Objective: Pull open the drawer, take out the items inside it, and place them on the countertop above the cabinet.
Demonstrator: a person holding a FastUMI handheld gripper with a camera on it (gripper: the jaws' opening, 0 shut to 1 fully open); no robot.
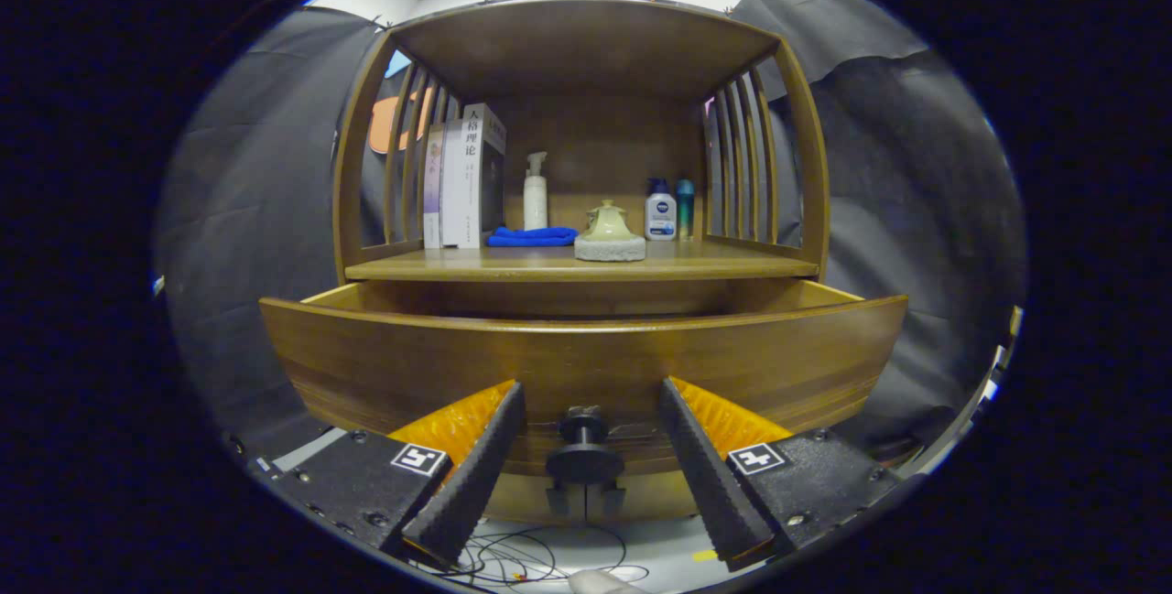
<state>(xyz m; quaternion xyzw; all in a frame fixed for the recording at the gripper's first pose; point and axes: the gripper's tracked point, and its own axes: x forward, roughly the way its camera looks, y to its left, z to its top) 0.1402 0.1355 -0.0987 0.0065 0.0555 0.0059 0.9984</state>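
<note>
Shelf clutter: upright books [462, 178] at left, white pump bottle [535, 193] behind a folded blue cloth [531, 236], pale ceramic teapot [608, 222] on a round stone-like base [610, 249], two small bottles [660, 211] at right; cables [531, 562] below.

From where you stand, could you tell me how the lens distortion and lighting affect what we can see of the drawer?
Gripper view: the fisheye bows the drawer front into a curve; the drawer's inside is hidden behind that front and shadowed under the countertop; the shelf items there are sharp and evenly lit; the claw stands open, its fingers either side of the dark knob, not touching it.
</note>
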